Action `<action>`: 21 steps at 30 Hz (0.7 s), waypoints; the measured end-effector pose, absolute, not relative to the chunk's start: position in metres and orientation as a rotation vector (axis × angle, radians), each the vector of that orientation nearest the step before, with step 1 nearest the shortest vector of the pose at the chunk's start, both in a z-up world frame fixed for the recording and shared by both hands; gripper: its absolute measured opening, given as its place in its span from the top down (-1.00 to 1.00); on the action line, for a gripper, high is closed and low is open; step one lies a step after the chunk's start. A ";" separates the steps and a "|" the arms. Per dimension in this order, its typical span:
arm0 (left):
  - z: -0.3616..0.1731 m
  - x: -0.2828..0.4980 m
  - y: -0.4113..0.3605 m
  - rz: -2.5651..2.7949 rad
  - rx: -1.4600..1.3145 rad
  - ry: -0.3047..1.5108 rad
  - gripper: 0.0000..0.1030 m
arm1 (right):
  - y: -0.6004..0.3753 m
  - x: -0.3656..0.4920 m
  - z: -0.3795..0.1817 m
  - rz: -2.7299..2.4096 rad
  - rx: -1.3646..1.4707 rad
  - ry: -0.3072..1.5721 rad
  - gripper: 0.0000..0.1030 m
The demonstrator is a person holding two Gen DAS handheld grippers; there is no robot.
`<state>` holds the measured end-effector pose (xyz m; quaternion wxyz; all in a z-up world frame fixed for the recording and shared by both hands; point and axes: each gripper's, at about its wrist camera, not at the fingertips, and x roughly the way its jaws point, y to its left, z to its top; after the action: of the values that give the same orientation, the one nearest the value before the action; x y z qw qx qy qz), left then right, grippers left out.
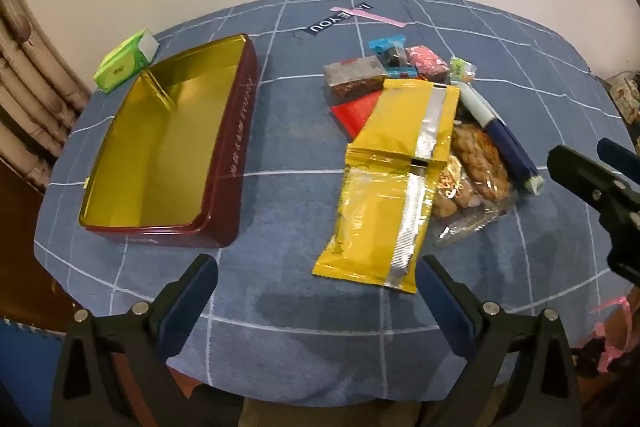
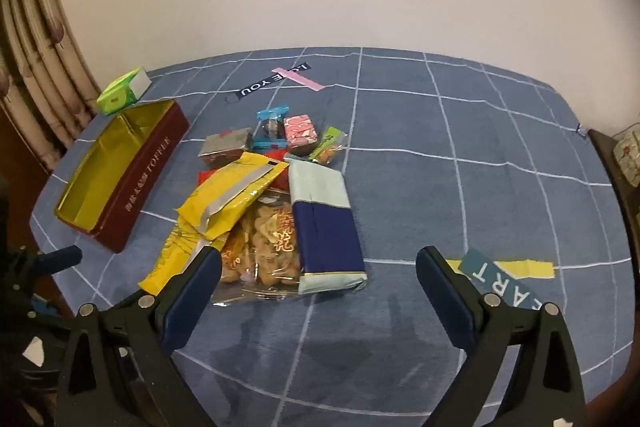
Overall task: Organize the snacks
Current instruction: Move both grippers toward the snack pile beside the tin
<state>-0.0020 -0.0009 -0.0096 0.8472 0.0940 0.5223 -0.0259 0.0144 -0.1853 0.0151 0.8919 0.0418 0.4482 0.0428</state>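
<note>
While every snack is lying loose on the tabletop and the tin is sitting bare inside, the job is, by my judgement, only beginning: nothing is packed yet. Both tools are hovering with jaws spread wide and holding nothing, the left hand-held gripper just short of the yellow packet, the right hand-held gripper facing the bag of crackers and the blue bar.

Next, one of them is probably needing to close on the yellow packet, which is topping the heap, and carry it left into the tin.

That packet is looking like thin crinkly foil with a silver seam, so it is likely slipping easily. The crackers' bag is looking clear and glossy. Small wrapped sweets are resting behind the pile. The tin is rectangular, maroon outside and shiny gold within.
</note>
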 end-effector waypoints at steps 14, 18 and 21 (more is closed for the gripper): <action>-0.012 -0.004 0.000 -0.076 0.196 1.052 -0.96 | -0.192 0.014 0.010 0.084 0.140 0.943 -0.82; -0.016 -0.005 -0.002 -0.095 0.190 1.069 -0.96 | -0.192 0.014 0.010 0.096 0.147 0.945 -0.82; -0.017 -0.006 -0.001 -0.092 0.192 1.082 -0.96 | -0.193 0.014 0.011 0.097 0.156 0.936 -0.82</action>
<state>-0.0055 -0.0012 -0.0175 0.8517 0.0911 0.5141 -0.0438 0.0137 -0.1930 0.0111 0.8883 0.0750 0.4506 0.0468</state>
